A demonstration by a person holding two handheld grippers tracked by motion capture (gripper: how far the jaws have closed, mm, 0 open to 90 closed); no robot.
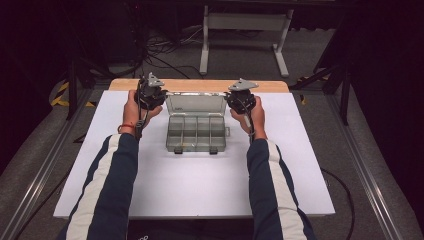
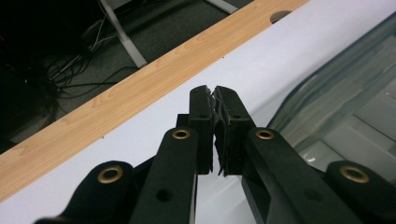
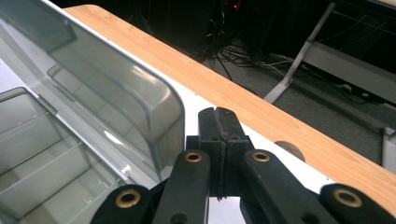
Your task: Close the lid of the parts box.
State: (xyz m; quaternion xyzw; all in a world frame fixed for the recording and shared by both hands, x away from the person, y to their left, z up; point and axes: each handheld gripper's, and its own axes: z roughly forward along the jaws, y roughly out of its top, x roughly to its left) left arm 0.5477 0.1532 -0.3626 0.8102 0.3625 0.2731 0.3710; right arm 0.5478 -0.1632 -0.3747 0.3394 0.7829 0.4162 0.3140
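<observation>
Clear organizer box [image 1: 196,131] sits mid-bench [image 1: 200,185], lid [image 1: 195,104] up. Left hand-held gripper [image 1: 149,93] just beside lid's left edge, right hand-held gripper [image 1: 241,97] beside its right edge; both pinched closed on nothing. Risk: a nudge slams lid down or skids the light, prob. empty box, since neither is gripping it.

No legible text; maybe tiny embossing on box lid [image 1: 195,103].

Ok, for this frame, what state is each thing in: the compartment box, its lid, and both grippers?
Compartment box: open, compartments look empty.
Lid: raised, standing up at the box's far edge.
Left gripper: jaws shut, holding nothing, beside the lid.
Right gripper: jaws shut, holding nothing, beside the lid.
</observation>
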